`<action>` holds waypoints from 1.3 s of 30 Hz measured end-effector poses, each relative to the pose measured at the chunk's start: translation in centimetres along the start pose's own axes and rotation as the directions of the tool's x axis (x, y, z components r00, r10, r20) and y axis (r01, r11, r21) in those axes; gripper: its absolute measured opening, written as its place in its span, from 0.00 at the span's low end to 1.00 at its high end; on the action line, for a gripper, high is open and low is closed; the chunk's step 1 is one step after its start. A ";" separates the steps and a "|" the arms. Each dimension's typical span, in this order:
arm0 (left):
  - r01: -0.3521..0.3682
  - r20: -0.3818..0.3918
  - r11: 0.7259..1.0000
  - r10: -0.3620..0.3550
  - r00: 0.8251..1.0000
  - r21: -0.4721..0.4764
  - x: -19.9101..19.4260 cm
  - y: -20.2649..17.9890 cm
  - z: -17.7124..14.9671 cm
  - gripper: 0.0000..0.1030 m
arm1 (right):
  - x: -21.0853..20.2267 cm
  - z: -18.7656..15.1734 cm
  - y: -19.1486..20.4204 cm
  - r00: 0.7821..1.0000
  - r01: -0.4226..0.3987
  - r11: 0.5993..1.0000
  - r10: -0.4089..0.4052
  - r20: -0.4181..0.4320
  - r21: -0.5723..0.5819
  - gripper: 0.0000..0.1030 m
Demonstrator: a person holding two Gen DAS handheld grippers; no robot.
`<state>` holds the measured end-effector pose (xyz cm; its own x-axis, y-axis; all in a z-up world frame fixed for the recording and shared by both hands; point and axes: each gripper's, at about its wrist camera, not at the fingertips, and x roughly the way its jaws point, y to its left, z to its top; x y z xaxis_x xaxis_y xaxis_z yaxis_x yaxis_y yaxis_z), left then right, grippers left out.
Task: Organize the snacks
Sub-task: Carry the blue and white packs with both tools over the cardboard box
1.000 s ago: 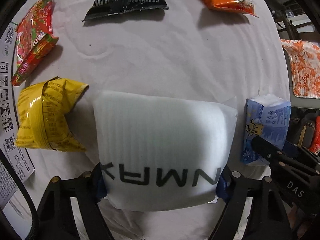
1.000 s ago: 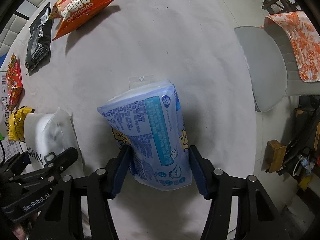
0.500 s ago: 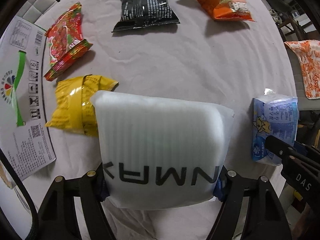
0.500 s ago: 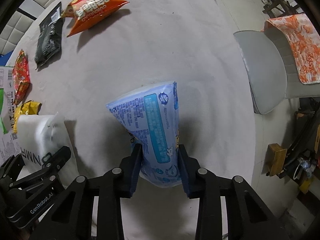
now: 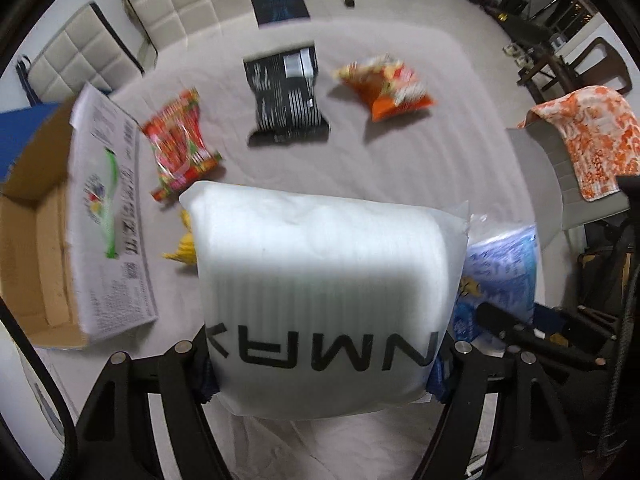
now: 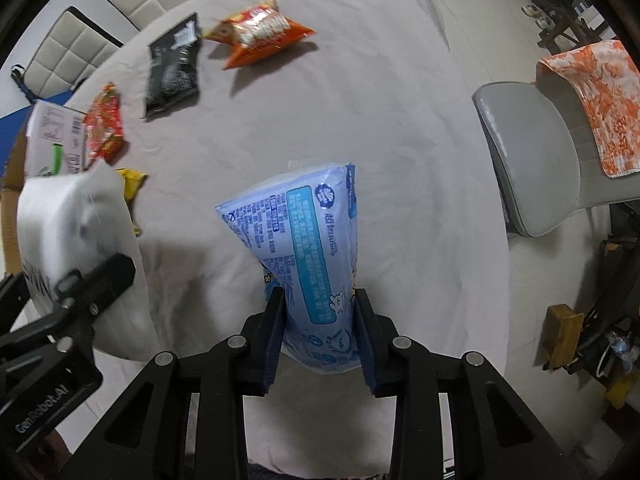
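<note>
My left gripper (image 5: 320, 364) is shut on a big white packet (image 5: 324, 280) with black letters, held above the table. My right gripper (image 6: 318, 320) is shut on a light blue packet (image 6: 304, 248), also lifted; that blue packet (image 5: 500, 276) shows to the right in the left wrist view. On the table lie a red packet (image 5: 180, 140), a black packet (image 5: 286, 96), an orange packet (image 5: 386, 88) and a yellow packet (image 5: 186, 244) mostly hidden behind the white one. An open cardboard box (image 5: 48, 240) stands at the left.
The table (image 6: 360, 120) wears a pale cloth. Padded chairs (image 5: 132, 24) stand at its far side. A grey chair (image 6: 532, 152) with an orange patterned cloth (image 6: 596, 100) stands to the right. Cluttered floor lies beyond the right edge.
Both grippers have risen and pulled back with their packets lifted off the table. The right gripper has squeezed the blue packet. The box has come into view.
</note>
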<state>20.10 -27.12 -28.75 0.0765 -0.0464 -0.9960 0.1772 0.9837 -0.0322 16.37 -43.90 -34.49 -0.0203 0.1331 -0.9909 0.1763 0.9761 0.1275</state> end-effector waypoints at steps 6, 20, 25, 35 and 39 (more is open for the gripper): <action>0.011 0.085 1.000 -0.012 0.996 0.010 -3.1 1.4 0.1 0.71 | -4.2 -1.2 1.7 0.998 -0.037 0.999 0.039 0.057 -0.020 0.34; 0.109 0.244 0.993 -0.095 0.965 -0.043 -11.2 10.2 0.0 0.71 | -13.4 -1.5 12.4 0.972 -0.144 0.985 0.158 0.174 -0.092 0.34; 0.110 0.260 0.988 -0.079 0.962 -0.105 -12.6 17.0 0.1 0.71 | -13.5 -0.6 19.2 0.964 -0.198 0.973 0.216 0.155 -0.119 0.34; 0.073 0.218 0.973 -0.025 0.976 -0.218 -10.3 30.7 1.2 0.71 | -8.9 2.6 32.5 0.965 -0.234 0.961 0.248 0.081 -0.149 0.34; 0.128 0.170 0.954 -0.084 0.982 -0.272 -7.7 35.6 2.4 0.71 | -6.3 4.8 36.4 0.976 -0.187 0.973 0.200 0.086 -0.133 0.34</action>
<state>28.14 7.86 -22.01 0.2273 -0.1575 -0.9610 -0.0879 0.9795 -0.1813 27.62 -10.07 -23.79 0.1000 0.3099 -0.9455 0.0446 0.9479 0.3154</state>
